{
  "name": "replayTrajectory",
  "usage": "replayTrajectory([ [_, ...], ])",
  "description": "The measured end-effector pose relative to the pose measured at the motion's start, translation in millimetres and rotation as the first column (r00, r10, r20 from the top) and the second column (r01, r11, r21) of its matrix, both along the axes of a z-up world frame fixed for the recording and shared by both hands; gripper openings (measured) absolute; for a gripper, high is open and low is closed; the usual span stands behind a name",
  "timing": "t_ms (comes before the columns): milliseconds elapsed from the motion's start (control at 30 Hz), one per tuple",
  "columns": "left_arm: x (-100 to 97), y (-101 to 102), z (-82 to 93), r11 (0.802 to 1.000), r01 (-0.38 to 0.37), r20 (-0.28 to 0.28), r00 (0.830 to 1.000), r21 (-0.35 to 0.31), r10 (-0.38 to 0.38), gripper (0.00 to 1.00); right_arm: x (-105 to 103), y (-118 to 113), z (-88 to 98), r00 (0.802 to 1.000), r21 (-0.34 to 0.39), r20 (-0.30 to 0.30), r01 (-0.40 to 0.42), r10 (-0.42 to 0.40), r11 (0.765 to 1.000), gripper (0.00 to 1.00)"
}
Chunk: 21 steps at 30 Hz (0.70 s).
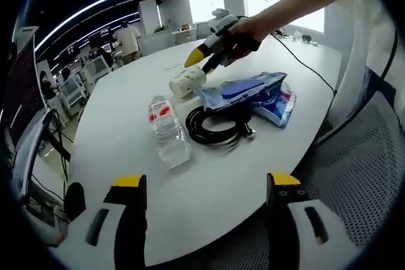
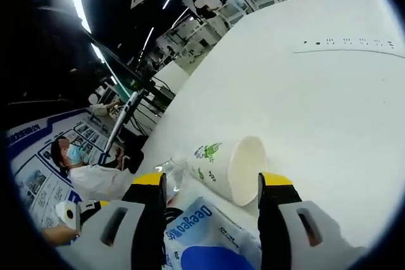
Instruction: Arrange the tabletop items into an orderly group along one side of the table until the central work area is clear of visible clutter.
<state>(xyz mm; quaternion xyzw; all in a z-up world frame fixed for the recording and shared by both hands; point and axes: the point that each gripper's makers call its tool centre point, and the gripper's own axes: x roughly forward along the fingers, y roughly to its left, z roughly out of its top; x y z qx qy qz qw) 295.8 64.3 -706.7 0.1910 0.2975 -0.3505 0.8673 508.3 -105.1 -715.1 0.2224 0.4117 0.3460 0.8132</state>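
On the white table point(image 1: 126, 137) lie a blue-and-white packet point(image 1: 253, 93), coiled black cable point(image 1: 215, 126), clear bottle point(image 1: 168, 132) and paper cup point(image 2: 231, 167). The cup lies sideways between the right gripper point(image 2: 212, 188)'s wide jaws, perhaps untouched. The left gripper point(image 1: 205, 184) gapes wide, nearer than the bottle.

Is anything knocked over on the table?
Yes. The paper cup lies on its side, its open mouth showing between the right gripper's jaws. The water bottle also lies flat near the coiled black cable. No spill shows.
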Motion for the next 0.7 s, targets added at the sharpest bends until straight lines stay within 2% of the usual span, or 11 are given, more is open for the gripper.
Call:
replayTrajectory([
  [233, -0.6, -1, 1.1, 1.000, 0.008, 0.004, 1.000, 0.008, -0.008, 0.76, 3, 1, -2.6, 0.999, -0.020, 0.031, -0.017, 0.018, 1.000, 0.40],
  [333, 0.2, -1, 2.1, 1.000, 0.003, 0.006, 1.000, 0.010, -0.003, 0.76, 5, 0, -3.0, 0.999, -0.035, 0.047, -0.013, 0.015, 0.999, 0.29],
  [433, -0.6, -1, 1.3, 1.000, 0.007, 0.004, 1.000, 0.016, -0.007, 0.76, 8, -1, -2.0, 0.997, -0.044, 0.071, -0.008, 0.011, 0.999, 0.13],
  [567, -2.3, -2, -0.1, 0.999, 0.021, 0.004, 1.000, 0.032, -0.021, 0.74, 6, 0, 3.5, 0.997, -0.009, 0.080, -0.010, 0.011, 1.000, 0.08],
  [700, -1.2, -1, 1.0, 0.999, 0.016, 0.009, 1.000, 0.032, -0.017, 0.74, 5, 4, 18.7, 0.994, 0.034, 0.112, -0.018, 0.014, 0.999, 0.00],
])
